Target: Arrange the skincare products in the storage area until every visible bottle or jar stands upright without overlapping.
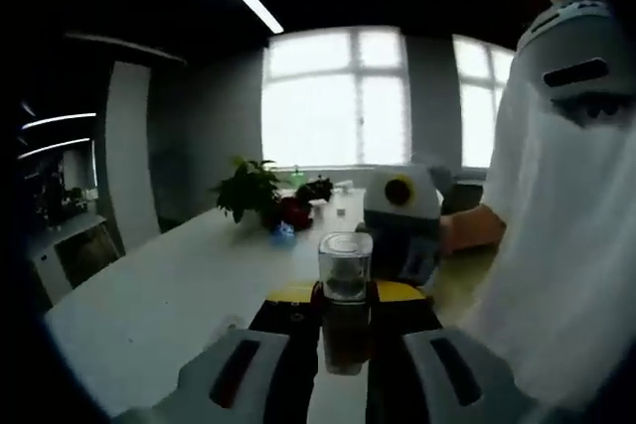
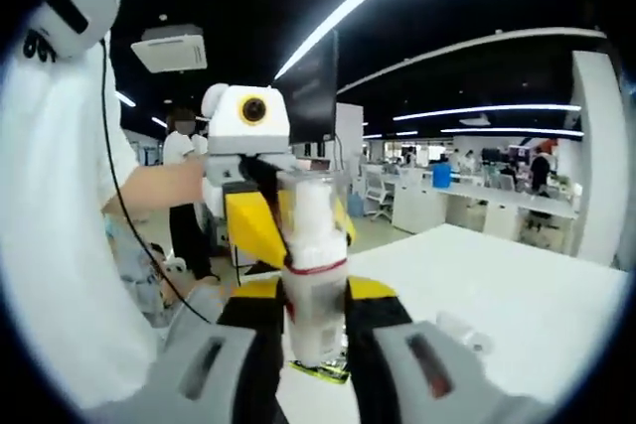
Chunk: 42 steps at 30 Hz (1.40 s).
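1. Clear plastic is what each claw holds. The left gripper (image 1: 345, 345) has its jaws closed onto a small amber bottle (image 1: 345, 320) with a square transparent cap, gripped low on the body so the cap stands free above the pads.
2. The right gripper (image 2: 316, 345) is closed likewise around a taller clear bottle (image 2: 312, 265) with a white pump inside and a red band round its middle. It is held upright, which suits a task that wants everything standing.
3. Both bottles are lifted off the white desk (image 1: 169, 295); neither touches it. They are carried in the air, facing one another, each gripper showing as a white-and-yellow shape in the other's view.
4. My guess is the upright carry is deliberate: set down straight, nothing needs righting afterwards.
5. Farther out, near the desk's far edge in the left gripper view, sit a potted plant (image 1: 248, 191) and some small items too blurred to name.
6. The person's white sleeve (image 1: 566, 196) fills the side of the left gripper view.
7. I cannot make out any storage area.
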Each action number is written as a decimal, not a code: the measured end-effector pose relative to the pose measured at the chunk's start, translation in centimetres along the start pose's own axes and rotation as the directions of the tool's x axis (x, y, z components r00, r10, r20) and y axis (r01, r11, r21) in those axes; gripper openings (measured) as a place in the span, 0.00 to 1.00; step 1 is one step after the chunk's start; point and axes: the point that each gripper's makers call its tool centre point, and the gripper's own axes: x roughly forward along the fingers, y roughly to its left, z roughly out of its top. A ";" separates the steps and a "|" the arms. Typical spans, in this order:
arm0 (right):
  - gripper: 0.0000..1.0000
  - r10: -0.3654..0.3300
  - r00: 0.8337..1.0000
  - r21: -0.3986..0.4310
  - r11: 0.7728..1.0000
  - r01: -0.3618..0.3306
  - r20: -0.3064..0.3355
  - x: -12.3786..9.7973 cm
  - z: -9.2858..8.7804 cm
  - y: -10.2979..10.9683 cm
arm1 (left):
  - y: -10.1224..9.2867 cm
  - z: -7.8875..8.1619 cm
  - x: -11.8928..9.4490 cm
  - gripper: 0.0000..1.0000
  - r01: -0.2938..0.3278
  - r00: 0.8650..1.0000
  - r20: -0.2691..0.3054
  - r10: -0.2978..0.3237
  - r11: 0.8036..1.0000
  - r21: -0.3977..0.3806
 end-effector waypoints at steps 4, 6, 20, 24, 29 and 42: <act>0.22 -0.019 1.000 -0.003 1.000 0.019 -0.013 -0.3 -0.8 -0.7 | -0.1 -0.5 0.8 0.16 -0.008 1.000 -0.020 0.008 1.000 0.005; 0.22 -0.022 0.999 -0.024 0.999 0.021 -0.032 -0.4 -1.4 -0.9 | -0.2 -1.0 1.1 0.16 -0.007 0.999 -0.050 0.008 1.000 0.020; 0.23 -0.080 0.982 -0.059 0.996 0.071 -0.173 -0.2 -6.8 -3.1 | 0.9 -5.8 4.2 0.17 -0.070 0.978 -0.197 0.071 0.997 0.016; 0.23 -0.114 0.972 -0.053 0.993 0.105 -0.205 -0.1 -8.8 -3.8 | 1.4 -7.4 5.0 0.17 -0.087 0.968 -0.235 0.085 0.996 0.003; 0.23 -0.120 0.960 -0.040 0.993 0.114 -0.252 0.2 -11.4 -4.4 | 1.9 -9.8 5.9 0.17 -0.100 0.952 -0.291 0.099 0.995 0.011; 0.23 -0.140 0.928 -0.010 0.989 0.146 -0.345 0.7 -17.0 -6.1 | 4.2 -15.2 7.8 0.17 -0.157 0.929 -0.344 0.135 0.987 -0.038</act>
